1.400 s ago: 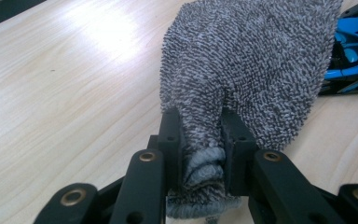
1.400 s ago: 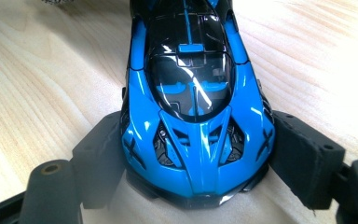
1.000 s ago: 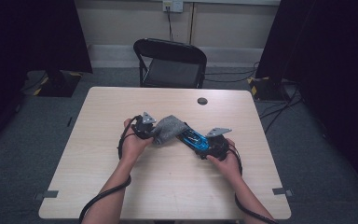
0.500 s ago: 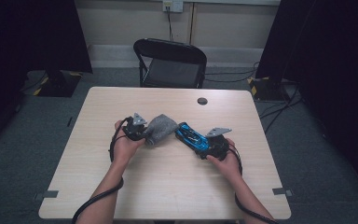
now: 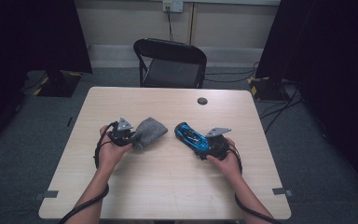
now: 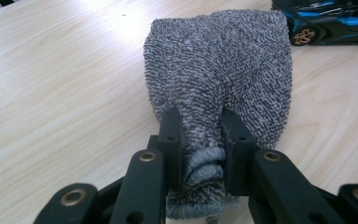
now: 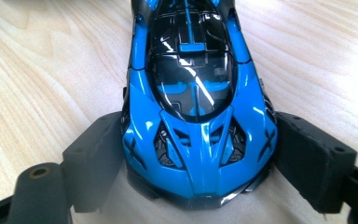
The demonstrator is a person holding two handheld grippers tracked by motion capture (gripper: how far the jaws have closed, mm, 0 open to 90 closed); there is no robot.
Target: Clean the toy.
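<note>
A grey terry cloth [image 5: 150, 132] lies on the wooden table [image 5: 168, 191], left of centre. My left gripper [image 5: 134, 138] is shut on its near end, and the bunched fabric [image 6: 219, 70] sits squeezed between the black jaws of that gripper [image 6: 200, 122]. A blue and black toy sports car [image 5: 192, 136] rests on the table to the right of the cloth, a small gap apart. My right gripper [image 5: 205, 147] straddles the car's tail [image 7: 196, 93]. The jaws of the right gripper [image 7: 198, 128] have just been opening and now flank the car's sides loosely.
A small black round disc [image 5: 202, 101] sits near the table's far edge. A black folding chair [image 5: 170, 63] stands behind the table. Cables trail from both grippers toward the near edge.
My left gripper has drawn the grey cloth to the left, away from the car it lay against. The right gripper and the car have stayed put.
</note>
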